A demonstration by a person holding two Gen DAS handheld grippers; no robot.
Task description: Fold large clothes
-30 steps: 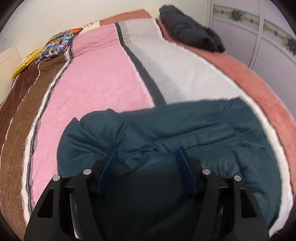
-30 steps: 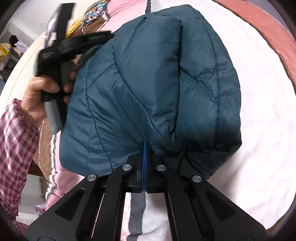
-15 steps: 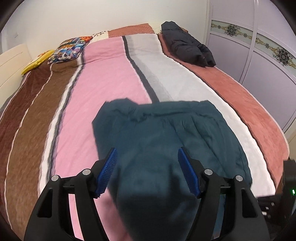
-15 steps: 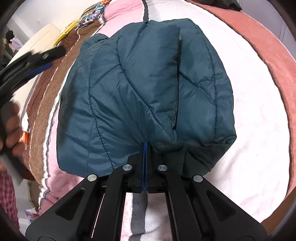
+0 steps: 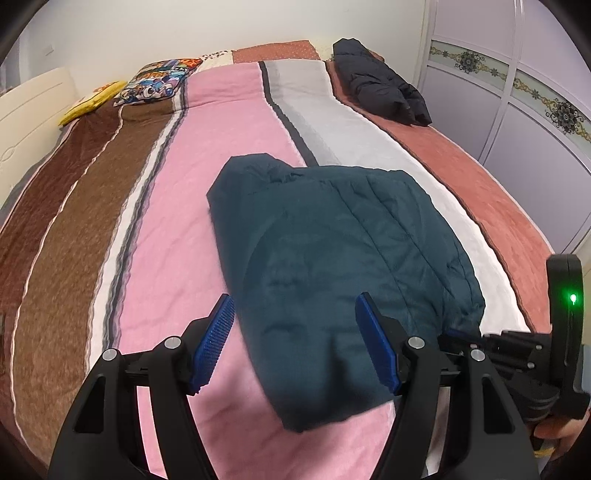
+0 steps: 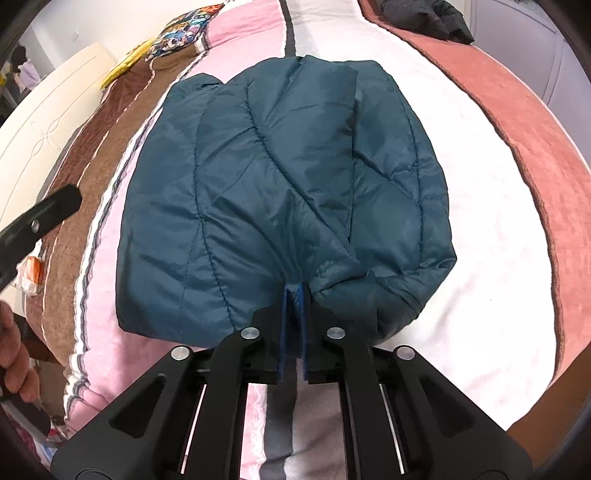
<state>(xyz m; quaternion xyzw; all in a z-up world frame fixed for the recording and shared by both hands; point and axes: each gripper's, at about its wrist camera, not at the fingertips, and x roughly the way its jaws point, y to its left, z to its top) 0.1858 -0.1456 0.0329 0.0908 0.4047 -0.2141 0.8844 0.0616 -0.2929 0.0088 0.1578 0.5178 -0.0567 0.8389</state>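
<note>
1. You have a teal quilted puffer jacket (image 5: 343, 254) folded into a compact bundle.
2. It lies flat across the bedspread's (image 5: 229, 122) pink and white stripes, near edge bunched.

A bed (image 5: 110, 206) fills most of the room, covered by a striped blanket (image 5: 229, 122) in brown, pink, grey-white and rust bands. Its cream headboard (image 5: 26, 107) stands at the left. Behind the bed is a plain white wall (image 5: 221, 26). Right of the bed stand lilac wardrobe doors (image 5: 528, 122) with an ornamental border.
</note>
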